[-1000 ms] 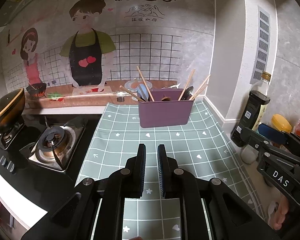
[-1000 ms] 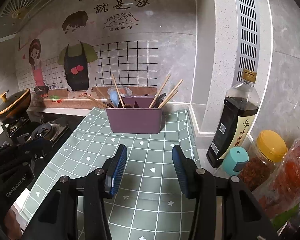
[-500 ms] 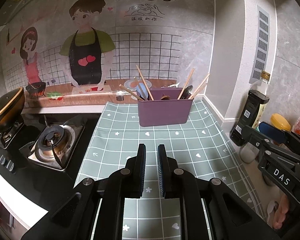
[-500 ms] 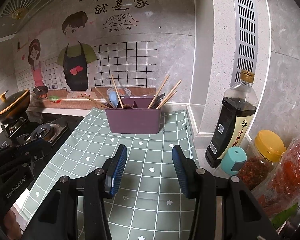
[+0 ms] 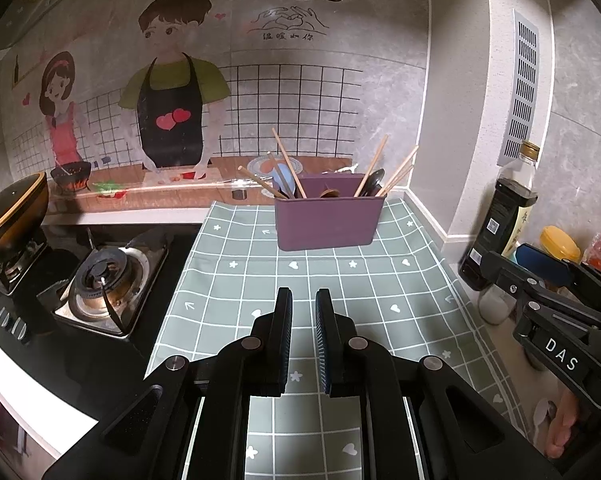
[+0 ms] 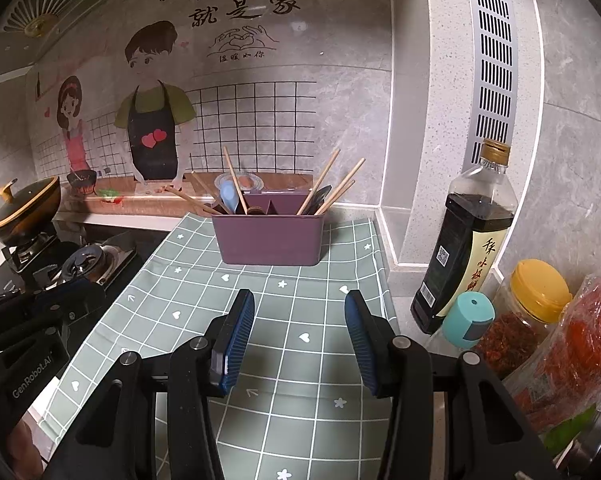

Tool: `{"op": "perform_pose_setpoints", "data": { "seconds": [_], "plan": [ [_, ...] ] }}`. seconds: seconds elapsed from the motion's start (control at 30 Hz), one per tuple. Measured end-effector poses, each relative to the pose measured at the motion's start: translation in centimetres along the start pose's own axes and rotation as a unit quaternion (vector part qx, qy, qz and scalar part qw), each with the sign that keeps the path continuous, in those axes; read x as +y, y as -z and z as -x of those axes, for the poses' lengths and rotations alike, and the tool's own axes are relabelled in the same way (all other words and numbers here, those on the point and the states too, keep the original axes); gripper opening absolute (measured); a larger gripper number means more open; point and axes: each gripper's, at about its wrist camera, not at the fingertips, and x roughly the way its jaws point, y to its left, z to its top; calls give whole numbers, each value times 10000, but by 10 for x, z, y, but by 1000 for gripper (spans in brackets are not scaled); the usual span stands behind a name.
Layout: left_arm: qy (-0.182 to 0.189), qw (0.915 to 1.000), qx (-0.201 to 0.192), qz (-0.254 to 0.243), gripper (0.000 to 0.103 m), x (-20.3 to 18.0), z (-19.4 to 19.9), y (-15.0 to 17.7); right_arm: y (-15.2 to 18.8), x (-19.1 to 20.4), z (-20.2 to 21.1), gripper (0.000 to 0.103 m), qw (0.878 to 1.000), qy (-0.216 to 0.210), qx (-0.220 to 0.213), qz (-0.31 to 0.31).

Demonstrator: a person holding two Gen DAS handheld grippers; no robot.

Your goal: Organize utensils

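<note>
A: So, where do the utensils sit?

B: They stand in a purple holder (image 5: 327, 220) at the far end of the desk, on a green checked cloth (image 5: 340, 280) close to the back wall. Wooden chopsticks (image 5: 287, 163) lean out of both of its sides, a blue spoon (image 6: 227, 196) sits in the left part, and a dark spoon (image 5: 374, 181) shows in the right part.

A: And the left claw?

B: The left claw (image 5: 303, 336) hovers over the near part of the cloth, well apart from the holder. Its fingers are nearly together with only a thin slit between them, and nothing is in that slit.

A: The right one?

B: The right claw (image 6: 299, 338) is spread wide and empty, also above the cloth and short of the holder. From the left wrist view it shows at the right edge, beside the bottles.

A: What else is around?

B: A dark sauce bottle (image 6: 466, 248) stands against the right wall, with a teal-capped shaker (image 6: 468, 319) and a yellow-lidded jar (image 6: 530, 304) just beside it. A gas stove (image 5: 104, 280) lies left of the cloth, with a lidded pot (image 5: 14, 212) on the far burner.
</note>
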Motion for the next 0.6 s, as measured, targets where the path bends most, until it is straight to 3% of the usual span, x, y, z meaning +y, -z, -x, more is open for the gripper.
{"op": "perform_pose_setpoints", "data": {
  "seconds": [0.6],
  "plan": [
    [-5, 10000, 80, 54, 13, 7, 1, 9, 4, -1, 5, 45, 10000, 22, 0, -19]
  ]
}}
